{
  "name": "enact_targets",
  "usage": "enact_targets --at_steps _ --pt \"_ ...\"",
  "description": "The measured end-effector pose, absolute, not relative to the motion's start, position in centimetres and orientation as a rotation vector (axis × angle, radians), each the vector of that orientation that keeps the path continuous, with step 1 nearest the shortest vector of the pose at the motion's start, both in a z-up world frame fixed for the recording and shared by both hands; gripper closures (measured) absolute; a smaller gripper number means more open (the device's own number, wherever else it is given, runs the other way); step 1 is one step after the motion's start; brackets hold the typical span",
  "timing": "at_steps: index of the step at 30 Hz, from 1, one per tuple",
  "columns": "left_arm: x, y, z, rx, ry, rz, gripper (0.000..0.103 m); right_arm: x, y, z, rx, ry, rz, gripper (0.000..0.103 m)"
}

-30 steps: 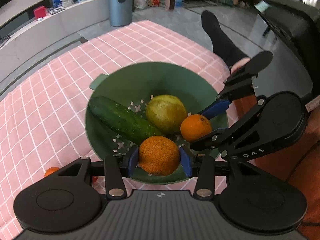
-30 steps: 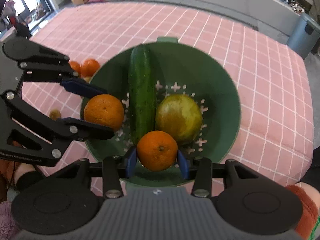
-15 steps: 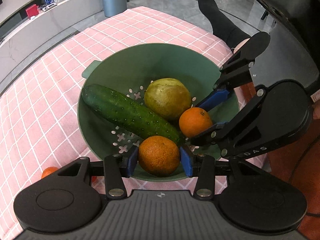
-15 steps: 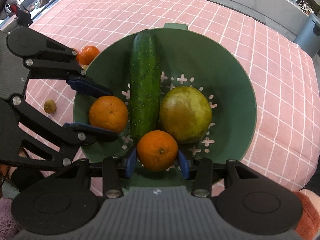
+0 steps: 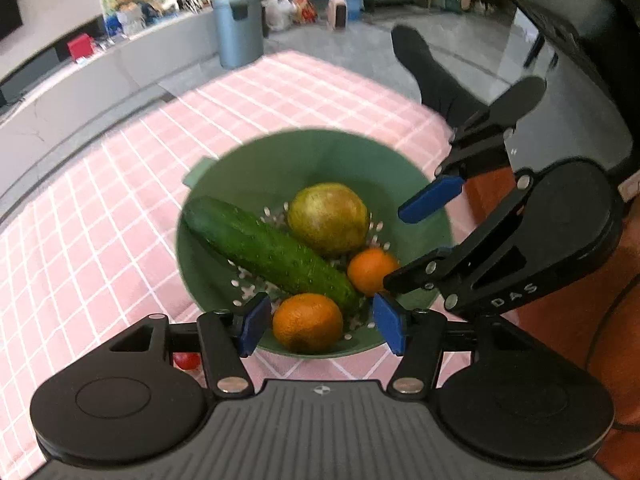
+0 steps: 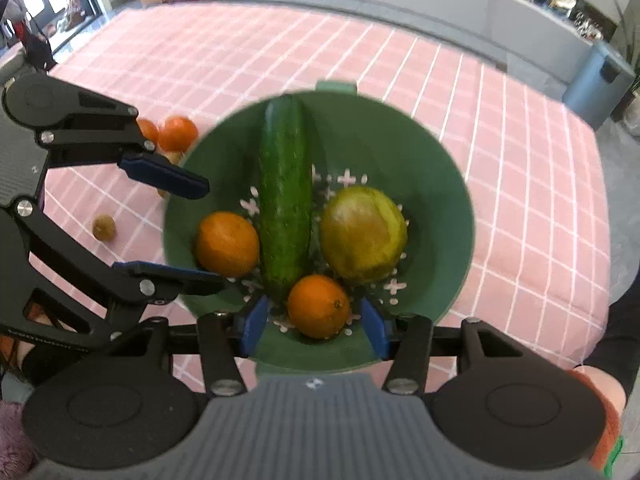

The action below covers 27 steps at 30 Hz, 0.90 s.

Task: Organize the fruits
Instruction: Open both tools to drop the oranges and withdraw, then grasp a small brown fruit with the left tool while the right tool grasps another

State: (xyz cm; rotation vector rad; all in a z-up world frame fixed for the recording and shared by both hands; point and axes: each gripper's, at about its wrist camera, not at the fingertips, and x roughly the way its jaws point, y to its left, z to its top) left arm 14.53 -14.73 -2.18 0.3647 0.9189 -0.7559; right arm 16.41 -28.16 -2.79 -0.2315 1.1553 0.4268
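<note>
- Our left gripper (image 5: 320, 322) has its fingers (image 5: 252, 324) spread apart on either side of an orange (image 5: 307, 322), with a gap showing on both sides, so nothing is pinched; the orange lies free near the front wall of the colander.
- Our right gripper (image 6: 314, 322) is likewise spread wide, its fingers (image 6: 252, 324) clear of a second orange (image 6: 319, 306) that rests on the colander floor between them.
- We judge both oranges as delivered: each sits inside the green colander (image 5: 360, 152), and neither gripper grips anything.
- The colander holds four things in all. A cucumber (image 6: 285, 196) lies along the middle, an orange on each side of its near end, both looking to touch it.
- A yellow-green round fruit (image 6: 363, 234), perhaps a pear or mango, we cannot tell which, sits beside the cucumber and just behind the right-hand orange.
- Outside the colander, on the pink checked cloth (image 6: 520, 168) over the table, work remains: two more oranges (image 6: 178, 133) lie together beyond the rim to our left, partly hidden by the left gripper.
- A small brownish fruit (image 6: 104, 228) lies apart from them, and a small red fruit (image 5: 187, 360) peeks out under the left gripper's frame.
- So we reckon the job is perhaps half done.
</note>
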Motion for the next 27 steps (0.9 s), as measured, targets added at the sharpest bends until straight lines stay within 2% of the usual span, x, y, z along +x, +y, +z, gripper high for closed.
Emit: enact_targets --at_steps 13,27 --pt "10.8 -8.2 2.5 0.287 0.817 -0.56 0.033 11.3 -25.2 1.9 -0.015 0.901 0.344 0.048" --pt "8.3 0.7 1.6 0.128 0.753 -0.419 0.033 6.8 -17.6 -0.3 0.12 0.746 0.233 0.045"
